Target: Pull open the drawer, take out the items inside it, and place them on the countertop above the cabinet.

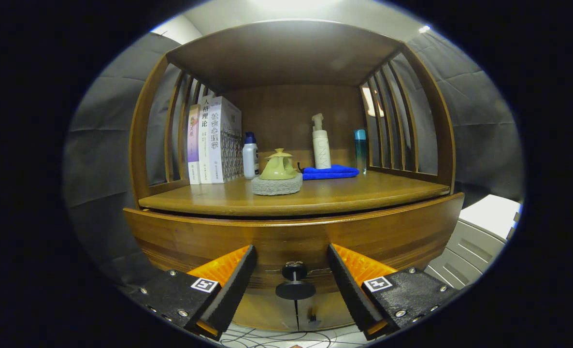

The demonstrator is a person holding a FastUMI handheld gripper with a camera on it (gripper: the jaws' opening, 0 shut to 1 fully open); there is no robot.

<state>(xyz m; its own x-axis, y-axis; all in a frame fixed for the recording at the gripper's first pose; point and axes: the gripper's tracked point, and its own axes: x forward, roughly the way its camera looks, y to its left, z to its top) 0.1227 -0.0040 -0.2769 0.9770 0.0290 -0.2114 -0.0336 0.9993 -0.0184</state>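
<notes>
In front of the wooden cabinet [291,232], the gripper [292,261] points at the drawer front [219,237], and its two fingers stand wide apart with nothing held between them. The round dark knob [294,282] of the drawer sits in the gap between the fingers, a little lower than their tips, and neither finger touches it. The drawer looks closed, because its front lies flush under the edge of the countertop [364,193], and what is inside is hidden.

On the countertop above the drawer, several things stand under the upper shelf [286,53]. Near the front edge, just beyond the fingers, a yellow-green ceramic piece [278,166] with a lid rests on a grey round base [277,186]. Just beside it, toward the back, a small white bottle with a blue cap [250,157] stands upright. Left of this bottle, a row of books [216,140] stands upright against the slatted side of the cabinet. On the right of the ceramic piece, a folded blue cloth [330,171] lies flat, and a tall white pump bottle [321,142] stands upright behind it, touching or almost touching it. Further right, a slim teal bottle [360,150] stands near the right slats.

To the right of the cabinet, a white and grey unit [479,232] stands lower than the countertop.
</notes>
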